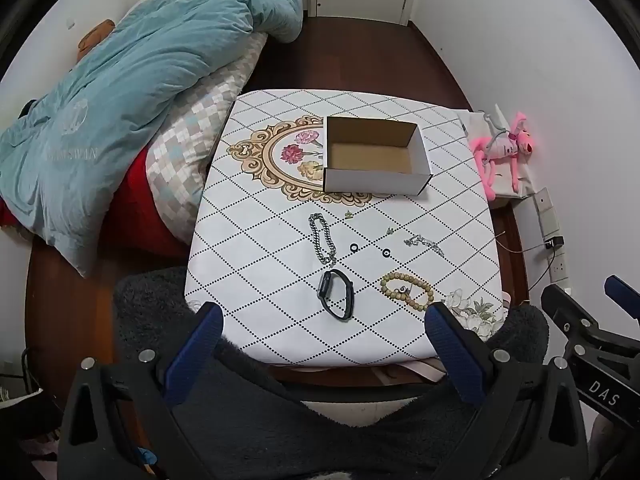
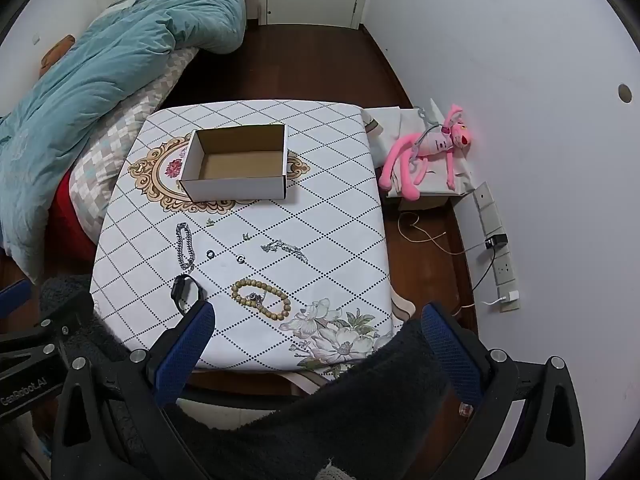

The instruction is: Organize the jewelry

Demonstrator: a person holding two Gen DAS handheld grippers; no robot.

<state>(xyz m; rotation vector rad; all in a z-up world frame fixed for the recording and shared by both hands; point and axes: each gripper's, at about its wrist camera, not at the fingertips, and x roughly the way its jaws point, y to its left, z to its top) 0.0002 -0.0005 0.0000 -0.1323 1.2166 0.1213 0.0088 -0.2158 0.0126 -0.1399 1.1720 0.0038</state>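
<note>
1. Currently all jewelry lies loose in front of the empty cardboard box (image 1: 376, 156): chain bracelet (image 1: 321, 240), black watch (image 1: 335, 294), bead bracelet (image 1: 407, 291), thin necklace (image 1: 424, 242), two small rings (image 1: 354, 248).
2. Left gripper (image 1: 324, 322) and right gripper (image 2: 318, 322) both gape wide, holding nothing.
3. Chains look limp and slippery; pinch mid-length. Watch strap is probably the stiffest hold.
4. Table (image 1: 256, 280) wears a smooth patterned cloth; bed (image 1: 120, 80) beyond the box, to its left.
</note>
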